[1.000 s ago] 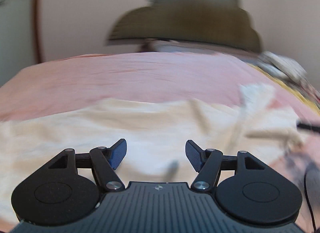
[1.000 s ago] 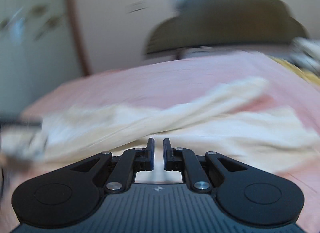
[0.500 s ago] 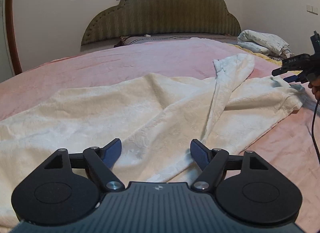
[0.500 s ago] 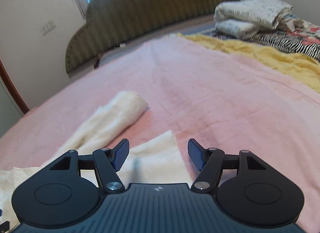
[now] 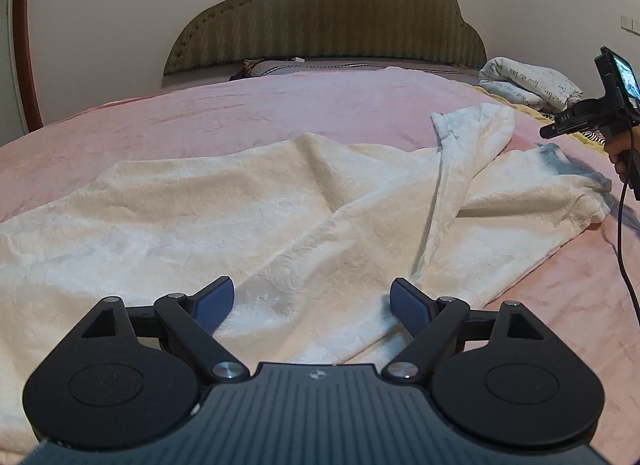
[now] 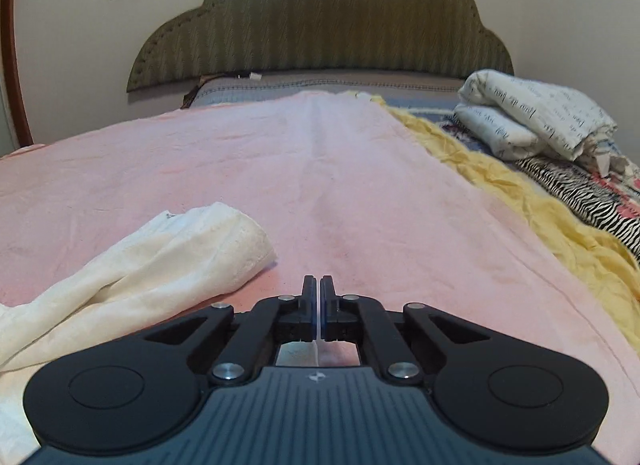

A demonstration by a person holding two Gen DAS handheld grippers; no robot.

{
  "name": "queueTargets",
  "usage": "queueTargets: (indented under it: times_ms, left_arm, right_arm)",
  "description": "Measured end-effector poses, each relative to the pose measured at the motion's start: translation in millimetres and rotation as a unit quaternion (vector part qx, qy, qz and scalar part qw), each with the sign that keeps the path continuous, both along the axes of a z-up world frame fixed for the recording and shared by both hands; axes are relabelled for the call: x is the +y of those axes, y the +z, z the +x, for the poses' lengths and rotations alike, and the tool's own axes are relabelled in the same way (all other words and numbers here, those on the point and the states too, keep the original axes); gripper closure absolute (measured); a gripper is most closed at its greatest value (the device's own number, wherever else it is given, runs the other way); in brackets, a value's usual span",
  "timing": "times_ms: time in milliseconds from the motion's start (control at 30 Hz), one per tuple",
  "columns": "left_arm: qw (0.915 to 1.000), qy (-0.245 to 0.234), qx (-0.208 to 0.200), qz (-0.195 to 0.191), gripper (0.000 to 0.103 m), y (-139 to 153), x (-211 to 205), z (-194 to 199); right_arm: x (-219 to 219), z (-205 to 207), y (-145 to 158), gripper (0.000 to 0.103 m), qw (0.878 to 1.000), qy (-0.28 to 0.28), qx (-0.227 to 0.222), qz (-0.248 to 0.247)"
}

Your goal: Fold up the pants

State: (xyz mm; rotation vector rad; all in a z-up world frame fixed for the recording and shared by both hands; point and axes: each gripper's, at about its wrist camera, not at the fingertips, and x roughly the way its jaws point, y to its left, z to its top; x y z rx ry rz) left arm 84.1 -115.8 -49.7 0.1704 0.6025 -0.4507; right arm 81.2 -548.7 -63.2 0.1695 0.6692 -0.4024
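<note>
Cream white pants lie spread and wrinkled on the pink bed cover. One leg folds over toward the far right. My left gripper is open just above the near edge of the pants, with fabric between its fingers but not gripped. My right gripper is shut with nothing visibly between its pads, low over the pink cover. A pant leg end lies to its left. The right gripper also shows at the right edge of the left wrist view, held above the pants' right hem.
A green padded headboard stands at the far end. Folded white printed bedding, a yellow sheet and a zebra-patterned cloth lie along the right side of the bed. A black cable hangs from the right gripper.
My right gripper has shut from open and turned more toward the headboard. My left gripper stays open and has moved slightly over the pants. The blur of a second ago is gone.
</note>
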Motion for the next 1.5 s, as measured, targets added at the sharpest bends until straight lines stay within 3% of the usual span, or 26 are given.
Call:
queueTargets:
  times_ms: [67,133,167,233,267,300,367,400,433,500,567,700,833,867,933,967,1067,1200,1333,1400,1500]
  left_arm:
    - [1.0,0.0,0.0,0.0,0.015,0,0,0]
    - [1.0,0.0,0.0,0.0,0.015,0,0,0]
    - [1.0,0.0,0.0,0.0,0.015,0,0,0]
    - [1.0,0.0,0.0,0.001,0.014,0,0,0]
    - [1.0,0.0,0.0,0.001,0.014,0,0,1]
    - [1.0,0.001,0.0,0.001,0.014,0,0,1]
    - [1.0,0.001,0.0,0.002,0.013,-1,0,1]
    - [1.0,0.001,0.0,0.002,0.013,-1,0,1]
    - [1.0,0.001,0.0,0.002,0.013,-1,0,1]
    - [1.0,0.002,0.0,0.0,0.012,-1,1,1]
    - [1.0,0.004,0.0,-0.003,0.011,-1,1,2]
    - [1.0,0.006,0.0,-0.002,0.011,-1,1,2]
    - [1.0,0.008,0.0,-0.001,0.01,-2,1,2]
    - [1.0,0.008,0.0,-0.001,0.01,-2,1,2]
    - [1.0,0.008,0.001,-0.001,0.009,-2,1,2]
    - [1.0,0.008,0.001,-0.001,0.009,-2,1,2]
    - [1.0,0.009,0.001,0.001,0.009,-2,1,2]
    - [1.0,0.009,0.001,0.001,0.008,-2,1,2]
    - [1.0,0.009,0.001,0.001,0.008,-2,1,2]
    - [1.0,0.01,0.001,0.002,0.007,-2,1,2]
    - [0.9999,0.011,0.001,0.002,0.007,-2,2,3]
  right_arm:
    - [-2,8,-6,0.101,1.0,-0.01,0.027,-0.002]
    - [-6,2,-6,0.097,0.999,-0.017,0.02,0.021]
    - [-10,-5,-6,0.088,0.999,-0.019,0.008,0.046]
    - [-19,-20,-7,0.054,0.994,-0.024,-0.022,0.101]
    - [-22,-27,-8,0.027,0.991,-0.023,-0.038,0.123]
    - [-22,-31,-9,0.022,0.989,-0.016,-0.05,0.139]
    - [-21,-30,-13,0.026,0.988,0.007,-0.038,0.151]
    - [-17,-26,-15,0.055,0.989,0.015,-0.023,0.146]
    - [-14,-22,-18,0.075,0.989,0.022,-0.009,0.143]
    - [-7,-18,-19,0.091,0.992,0.029,-0.001,0.121]
    - [-2,-17,-12,0.092,0.996,0.032,-0.016,0.087]
    - [16,-4,6,0.093,0.999,0.034,-0.023,0.002]
    - [13,23,-21,0.09,0.999,0.014,0.051,0.002]
    - [13,21,-24,0.086,0.999,0.008,0.046,-0.001]
    - [14,17,-21,0.066,0.998,-0.014,0.051,-0.015]
    - [15,11,-17,0.047,0.998,-0.033,0.053,-0.032]
    - [27,-20,3,0.044,0.996,-0.044,0.014,-0.083]
    - [39,-69,24,0.044,0.999,0.002,-0.037,-0.028]
    - [55,-90,10,0.044,0.994,0.087,-0.014,0.061]
    - [59,-90,-11,0.045,0.992,0.096,0.047,0.061]
    - [65,-92,-9,0.044,0.996,0.07,0.04,0.035]
